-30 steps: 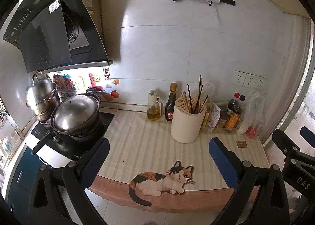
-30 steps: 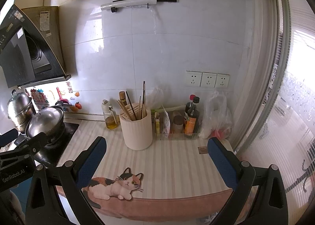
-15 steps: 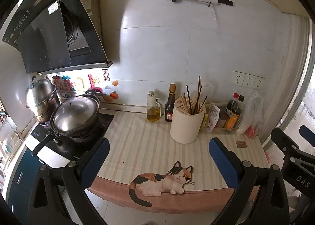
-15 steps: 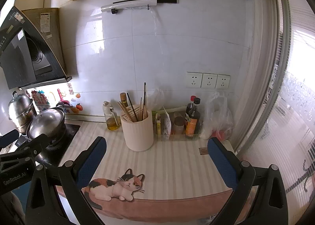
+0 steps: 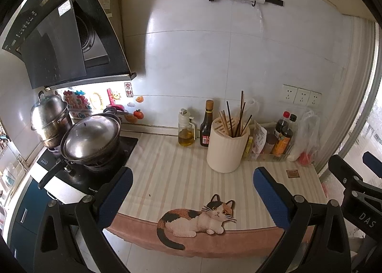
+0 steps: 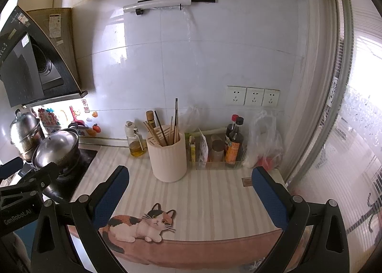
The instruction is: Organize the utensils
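Chopsticks, thin wooden and dark sticks, are standing bunched and leaning in a ribbed cream cylindrical holder near the back edge of the striped counter mat, where the slotted top is keeping them upright. No loose utensil is showing on the mat, so the scene is fitting either a sorted holder or one awaiting re-sorting. Both tongs, the left gripper and the right gripper, are hanging over the mat's front edge with jaws spread wide and gripping nothing, facing the holder.
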`<action>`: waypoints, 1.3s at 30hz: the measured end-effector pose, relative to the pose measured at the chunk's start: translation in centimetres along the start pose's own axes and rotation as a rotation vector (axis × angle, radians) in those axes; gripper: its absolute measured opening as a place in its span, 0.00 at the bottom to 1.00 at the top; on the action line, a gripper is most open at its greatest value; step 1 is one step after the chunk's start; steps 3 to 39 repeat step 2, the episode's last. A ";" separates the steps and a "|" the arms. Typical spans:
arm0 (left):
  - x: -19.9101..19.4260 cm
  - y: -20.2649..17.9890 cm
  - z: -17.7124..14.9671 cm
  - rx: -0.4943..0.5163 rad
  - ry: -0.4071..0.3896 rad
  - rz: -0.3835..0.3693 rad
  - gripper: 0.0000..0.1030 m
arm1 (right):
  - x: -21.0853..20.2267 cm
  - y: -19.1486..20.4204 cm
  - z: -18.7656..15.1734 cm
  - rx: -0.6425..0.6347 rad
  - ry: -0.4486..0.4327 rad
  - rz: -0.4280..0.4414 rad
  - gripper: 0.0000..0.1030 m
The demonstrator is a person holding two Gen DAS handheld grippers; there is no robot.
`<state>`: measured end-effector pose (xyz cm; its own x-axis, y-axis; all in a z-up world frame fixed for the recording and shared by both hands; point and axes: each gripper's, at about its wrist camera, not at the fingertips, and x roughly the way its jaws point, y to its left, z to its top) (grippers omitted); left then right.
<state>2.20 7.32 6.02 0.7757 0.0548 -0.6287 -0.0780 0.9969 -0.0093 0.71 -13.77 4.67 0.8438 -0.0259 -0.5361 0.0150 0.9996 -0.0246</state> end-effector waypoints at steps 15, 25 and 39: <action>0.0 0.0 -0.1 0.003 0.000 -0.002 1.00 | 0.0 0.1 -0.1 -0.001 -0.001 0.001 1.00; 0.0 0.0 -0.1 0.003 0.000 -0.002 1.00 | 0.0 0.1 -0.1 -0.001 -0.001 0.001 1.00; 0.0 0.0 -0.1 0.003 0.000 -0.002 1.00 | 0.0 0.1 -0.1 -0.001 -0.001 0.001 1.00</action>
